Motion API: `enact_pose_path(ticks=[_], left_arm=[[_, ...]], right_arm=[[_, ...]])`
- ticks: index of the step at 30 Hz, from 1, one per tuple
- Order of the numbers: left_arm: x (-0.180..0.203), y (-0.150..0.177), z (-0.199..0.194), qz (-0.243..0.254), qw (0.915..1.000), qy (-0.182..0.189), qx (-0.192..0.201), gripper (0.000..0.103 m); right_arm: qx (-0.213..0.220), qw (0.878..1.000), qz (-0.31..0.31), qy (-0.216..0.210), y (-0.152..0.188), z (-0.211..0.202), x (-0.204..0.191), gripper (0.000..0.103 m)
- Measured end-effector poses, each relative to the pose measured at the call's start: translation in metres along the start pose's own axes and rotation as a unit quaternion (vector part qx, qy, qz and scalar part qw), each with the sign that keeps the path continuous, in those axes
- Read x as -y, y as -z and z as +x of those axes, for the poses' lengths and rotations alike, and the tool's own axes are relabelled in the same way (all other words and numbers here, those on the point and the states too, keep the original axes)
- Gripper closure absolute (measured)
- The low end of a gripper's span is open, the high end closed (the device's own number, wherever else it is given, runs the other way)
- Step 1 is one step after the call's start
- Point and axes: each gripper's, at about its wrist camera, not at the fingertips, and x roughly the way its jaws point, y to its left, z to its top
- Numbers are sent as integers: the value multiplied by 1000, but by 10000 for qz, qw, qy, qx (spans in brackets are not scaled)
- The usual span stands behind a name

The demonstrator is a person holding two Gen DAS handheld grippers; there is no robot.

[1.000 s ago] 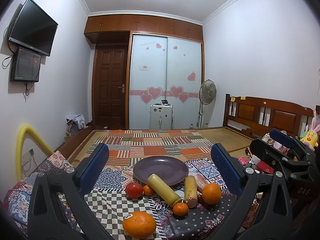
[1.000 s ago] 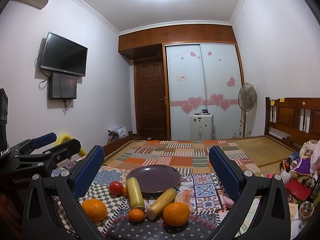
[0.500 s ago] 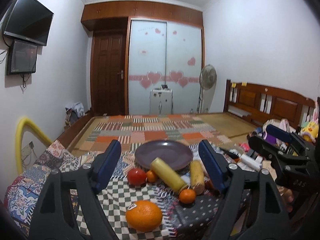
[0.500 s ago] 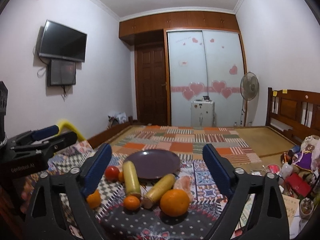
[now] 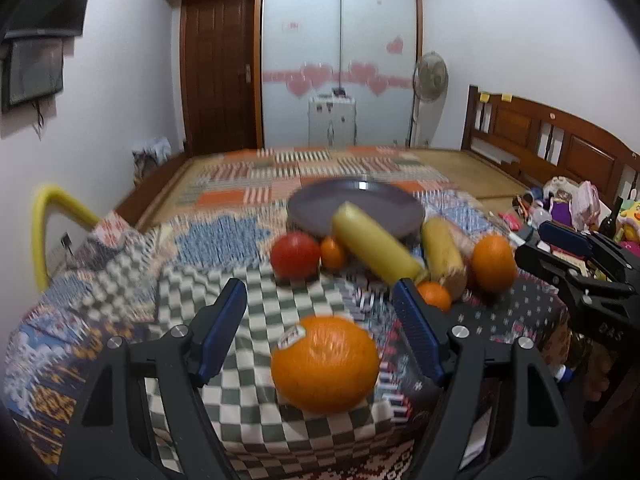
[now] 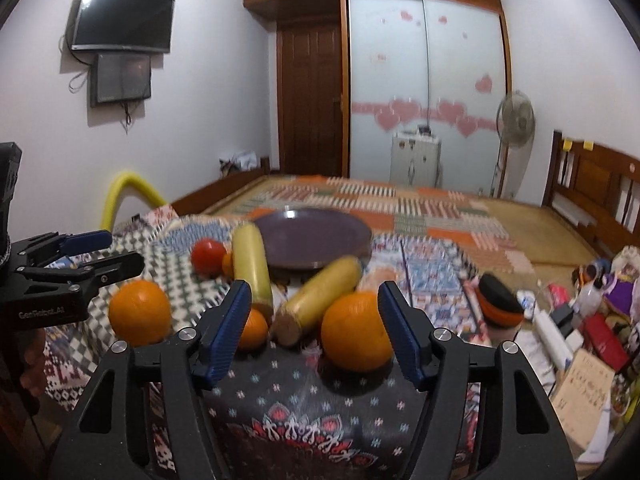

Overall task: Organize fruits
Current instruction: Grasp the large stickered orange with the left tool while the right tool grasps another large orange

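Both grippers have dropped toward the fruit since a second ago, when they looked out across the room with their jaws spread to the full. The left gripper (image 5: 320,332) now frames the big stickered orange (image 5: 325,364), which lies on the checked part of the cloth-covered surface (image 5: 120,280). Its jaws are closing from that wide setting, and the orange sits in the gap between them, but a clear space remains on each side, so nothing is gripped yet. The right gripper (image 6: 314,332) has likewise come down over the second large orange (image 6: 356,336) on the dark flowered part of the cloth. Its jaws are closing faster and stand at a middling width. The right pad looks very near the fruit's skin, though motion blur hides whether it touches. The left pad stands well clear.

The purple plate (image 5: 356,206) lies empty behind the fruit. A red tomato (image 5: 295,255), a small tangerine (image 5: 333,253) and two yellow cylinders (image 5: 374,244) are grouped at its near rim, with another little tangerine (image 5: 434,295) beside them.

The change suggests that the approach is over and a two-handed pick is beginning, one orange per hand. The plate is the likely destination. No fruit has been sorted so far, so the task is at its start.
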Motion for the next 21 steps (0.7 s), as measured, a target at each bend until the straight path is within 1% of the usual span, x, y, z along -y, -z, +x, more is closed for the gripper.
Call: enact_pose_path(ticks=[3, 6, 9, 15, 21], left_arm=[[-3, 11, 11, -48, 9997, 29, -258, 26], [0, 18, 20, -20, 9991, 2, -415, 25], [2, 22, 26, -5, 9986, 16, -530, 24], [1, 28, 39, -55, 9977, 7, -674, 24], [3, 30, 43, -52, 9979, -21, -653, 25]], right_arm=[[-208, 9997, 107, 120, 5, 8, 11, 40], [-374, 9988, 260, 164, 6, 14, 20, 40], [-435, 9984, 296, 195, 5, 21, 22, 40], [-542, 9977, 407, 94, 6, 32, 26, 40], [-642, 9964, 546, -49, 6, 47, 30, 40]])
